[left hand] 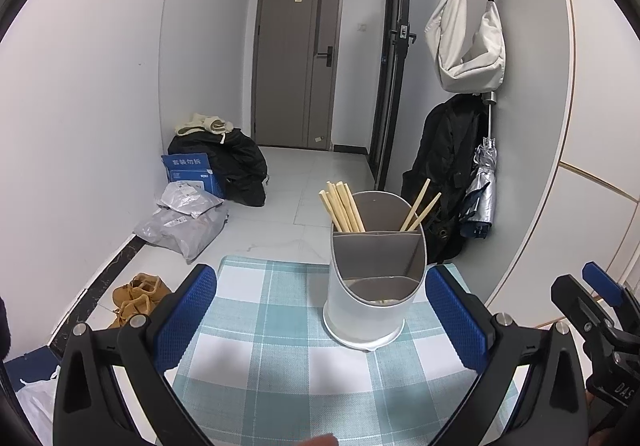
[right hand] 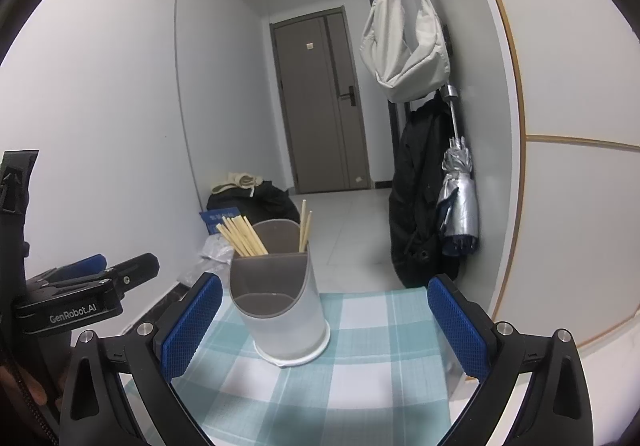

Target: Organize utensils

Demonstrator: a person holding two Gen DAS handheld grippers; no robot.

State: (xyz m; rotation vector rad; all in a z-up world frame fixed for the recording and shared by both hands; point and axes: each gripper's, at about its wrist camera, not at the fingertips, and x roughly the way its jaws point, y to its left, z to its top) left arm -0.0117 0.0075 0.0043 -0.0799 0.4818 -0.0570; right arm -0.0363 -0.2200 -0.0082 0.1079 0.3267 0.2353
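Left wrist view: we see the left gripper (left hand: 320, 320) with jaws wide and nothing between them, hovering low over the checked worktop (left hand: 256, 350). The utensil holder (left hand: 370, 286) stands upright toward the far right of the cloth, split into compartments. A bunch of chopsticks (left hand: 342, 206) leans in the back left slot, and two more chopsticks (left hand: 420, 206) lean in the back right slot, so the sticks look sorted by compartment. The front pocket looks nearly bare; something pale may lie at its bottom, hard to tell. The right gripper (left hand: 600, 298) shows at the right edge, just beside.

Right wrist view: the right gripper (right hand: 324, 322) also has jaws wide and carries nothing, with the holder sitting between the blue pads (right hand: 192, 322) in the line of sight but farther off, not touched. We see no loose utensils on the cloth, so we judge the sorting close to done or not needing a grasp right now. The left gripper sits at the left edge, apart from the holder.
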